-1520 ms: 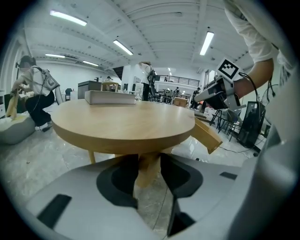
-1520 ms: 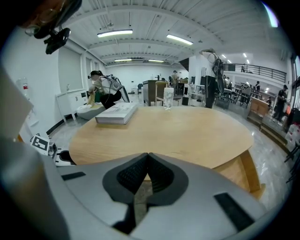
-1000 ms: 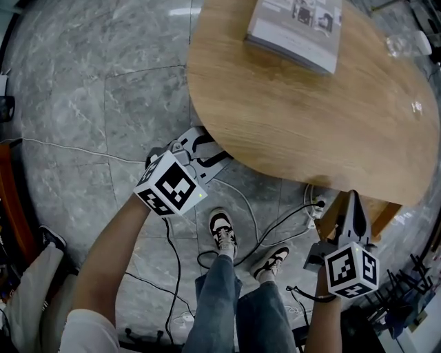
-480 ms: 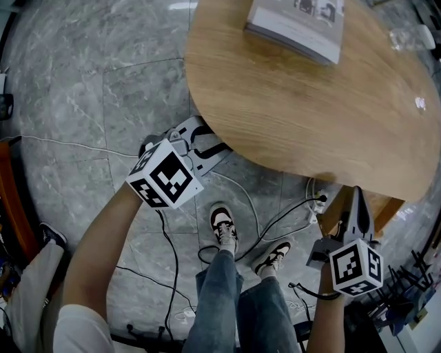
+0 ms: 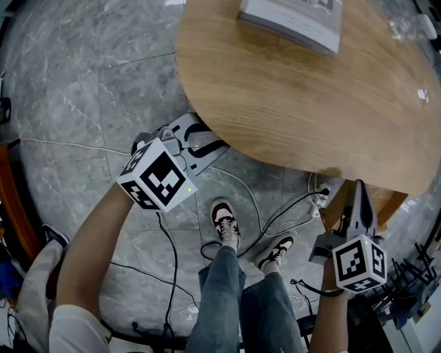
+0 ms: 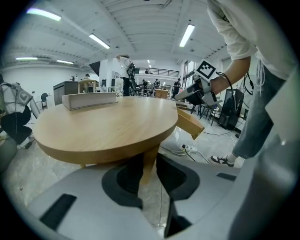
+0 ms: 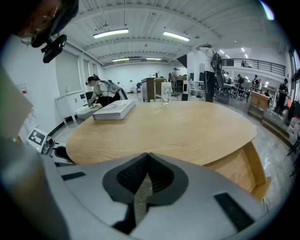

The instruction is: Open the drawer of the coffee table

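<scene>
The oval wooden coffee table [image 5: 310, 96] fills the upper right of the head view. Its drawer [image 5: 382, 203] sticks out from under the near right edge, and in the left gripper view the drawer [image 6: 190, 124] juts out pulled open. My right gripper [image 5: 359, 187] points at the drawer from just beside it; its jaws are shut with nothing between them. The left gripper [image 5: 203, 141] sits low at the table's left rim, tips under the edge. Its jaws stand a narrow gap apart around nothing, with a table leg [image 6: 146, 164] showing through the gap.
A thick grey book [image 5: 293, 21] lies at the far side of the tabletop, and a clear glass [image 7: 166, 92] stands further back. Cables and a power strip [image 5: 317, 201] lie on the marble floor under the table. The person's feet [image 5: 224, 224] stand between the two grippers.
The left gripper's marker cube has tilted and slid a little left in the head view. The right gripper stays beside the drawer. The table has shifted slightly up in the picture.
</scene>
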### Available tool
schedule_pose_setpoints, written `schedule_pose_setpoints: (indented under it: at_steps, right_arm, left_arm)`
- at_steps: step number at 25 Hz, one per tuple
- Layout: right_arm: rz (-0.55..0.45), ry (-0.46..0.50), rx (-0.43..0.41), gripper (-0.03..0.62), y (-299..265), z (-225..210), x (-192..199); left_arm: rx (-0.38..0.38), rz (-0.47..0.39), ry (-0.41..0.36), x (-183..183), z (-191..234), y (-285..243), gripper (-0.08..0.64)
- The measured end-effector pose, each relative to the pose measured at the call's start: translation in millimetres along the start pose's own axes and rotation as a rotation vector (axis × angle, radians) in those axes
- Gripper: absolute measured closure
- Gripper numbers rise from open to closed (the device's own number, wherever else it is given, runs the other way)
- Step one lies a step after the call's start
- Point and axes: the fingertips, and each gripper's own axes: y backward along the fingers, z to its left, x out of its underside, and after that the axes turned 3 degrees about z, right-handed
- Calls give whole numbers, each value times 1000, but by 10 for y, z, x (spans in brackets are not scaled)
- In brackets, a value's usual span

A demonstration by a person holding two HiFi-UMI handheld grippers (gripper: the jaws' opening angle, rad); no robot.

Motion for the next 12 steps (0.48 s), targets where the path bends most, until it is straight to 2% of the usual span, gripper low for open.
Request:
schedule_pose_setpoints:
  at_steps: [5, 12]
  right_arm:
    - [-9, -2, -4, 594, -20, -15, -1]
    - [-12, -13, -14, 594, -35, 9, 25]
  left_arm:
    - [63, 24, -62, 14, -175, 57, 485]
    - [95, 29, -69, 65, -410, 102, 486]
